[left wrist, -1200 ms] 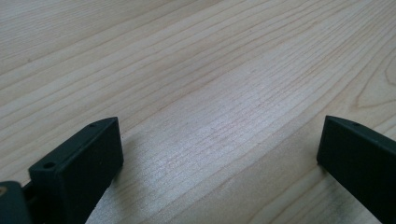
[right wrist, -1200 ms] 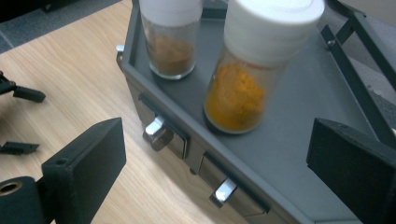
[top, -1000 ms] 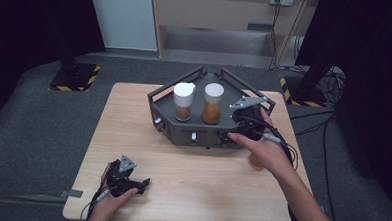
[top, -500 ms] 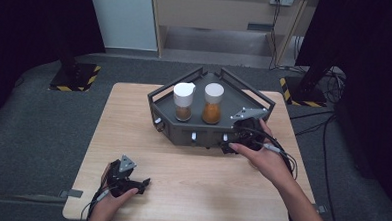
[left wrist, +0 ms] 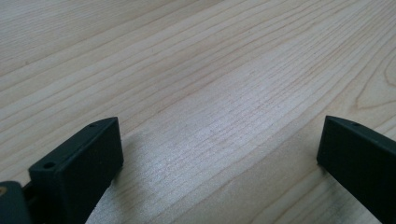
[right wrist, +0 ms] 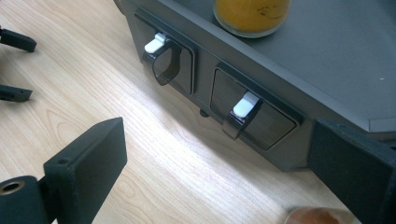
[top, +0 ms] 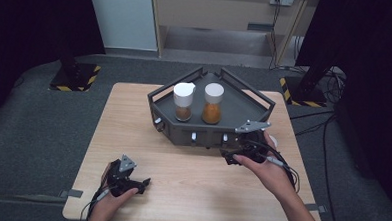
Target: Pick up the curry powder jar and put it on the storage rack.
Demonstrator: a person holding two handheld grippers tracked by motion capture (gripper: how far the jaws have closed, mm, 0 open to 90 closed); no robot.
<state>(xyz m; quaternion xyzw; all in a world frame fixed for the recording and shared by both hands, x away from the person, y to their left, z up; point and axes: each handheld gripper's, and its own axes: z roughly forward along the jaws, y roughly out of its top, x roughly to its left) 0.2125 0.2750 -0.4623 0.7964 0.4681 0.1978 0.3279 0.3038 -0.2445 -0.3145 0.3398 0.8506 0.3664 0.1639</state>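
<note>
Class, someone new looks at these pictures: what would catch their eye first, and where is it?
Two white-capped jars of brown and orange spice stand side by side on a dark angular rack at the far middle of the table. The right gripper, jaws open, sits at the rack's front wall, facing two white-tipped hooks. The left gripper rests open on bare wood near the front left.

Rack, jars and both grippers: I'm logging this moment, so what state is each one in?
Dark rack: upright on the table, its front hooks empty.
Left jar: upright on the rack, white lid on.
Right jar: upright on the rack, white lid on.
Left gripper: open, empty, low over bare wood.
Right gripper: open, empty, facing the rack's front.
</note>
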